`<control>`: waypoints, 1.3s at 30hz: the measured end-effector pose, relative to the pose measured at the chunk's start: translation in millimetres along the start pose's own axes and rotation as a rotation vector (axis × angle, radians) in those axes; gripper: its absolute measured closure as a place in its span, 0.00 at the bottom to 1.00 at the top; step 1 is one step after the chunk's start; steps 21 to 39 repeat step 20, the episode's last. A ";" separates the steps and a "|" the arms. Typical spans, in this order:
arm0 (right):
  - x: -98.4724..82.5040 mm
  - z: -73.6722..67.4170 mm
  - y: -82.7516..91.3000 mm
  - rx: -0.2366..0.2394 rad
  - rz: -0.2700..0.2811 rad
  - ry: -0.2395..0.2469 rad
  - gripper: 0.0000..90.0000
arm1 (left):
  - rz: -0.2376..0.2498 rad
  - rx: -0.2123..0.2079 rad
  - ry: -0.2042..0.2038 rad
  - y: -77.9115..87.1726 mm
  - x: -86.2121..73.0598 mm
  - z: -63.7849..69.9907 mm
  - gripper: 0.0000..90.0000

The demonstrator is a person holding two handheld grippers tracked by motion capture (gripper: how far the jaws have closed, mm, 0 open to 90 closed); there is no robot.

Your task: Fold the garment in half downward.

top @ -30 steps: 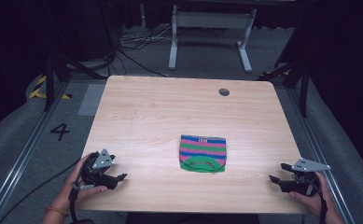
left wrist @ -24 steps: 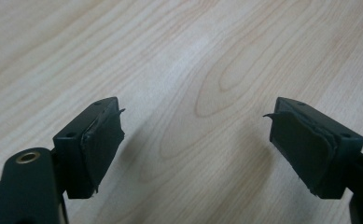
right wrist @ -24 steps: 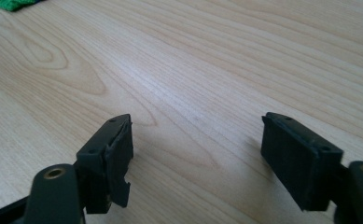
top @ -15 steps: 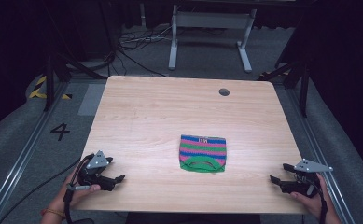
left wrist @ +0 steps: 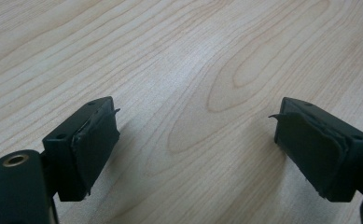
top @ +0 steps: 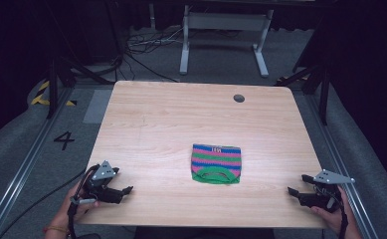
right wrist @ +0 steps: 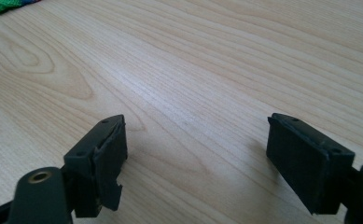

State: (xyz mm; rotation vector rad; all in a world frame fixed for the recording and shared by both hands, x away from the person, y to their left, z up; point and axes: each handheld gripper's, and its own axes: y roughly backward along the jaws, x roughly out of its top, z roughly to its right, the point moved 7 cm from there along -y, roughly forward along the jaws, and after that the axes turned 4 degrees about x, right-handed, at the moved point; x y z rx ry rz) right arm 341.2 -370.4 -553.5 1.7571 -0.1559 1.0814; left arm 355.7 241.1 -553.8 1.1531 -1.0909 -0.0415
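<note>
Well apart on either side of the striped cloth (top: pixel 216 163), the left gripper (top: pixel 123 191) and right gripper (top: pixel 297 190) are held wide and empty, so an approach seems required.

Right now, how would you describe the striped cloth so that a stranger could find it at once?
Look at the wooden table. The cloth lies flat slightly right of its centre, toward the near edge. It is the one colourful thing there: pink, green and blue stripes with a green trim.

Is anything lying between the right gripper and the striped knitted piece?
No. In the high view, only bare tabletop separates the right gripper from the striped knitted piece.
</note>
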 end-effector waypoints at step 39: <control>-0.4 -0.1 0.3 -0.010 -0.001 -0.011 0.22 | -0.038 0.035 0.042 -5.4 1.5 -3.1 0.00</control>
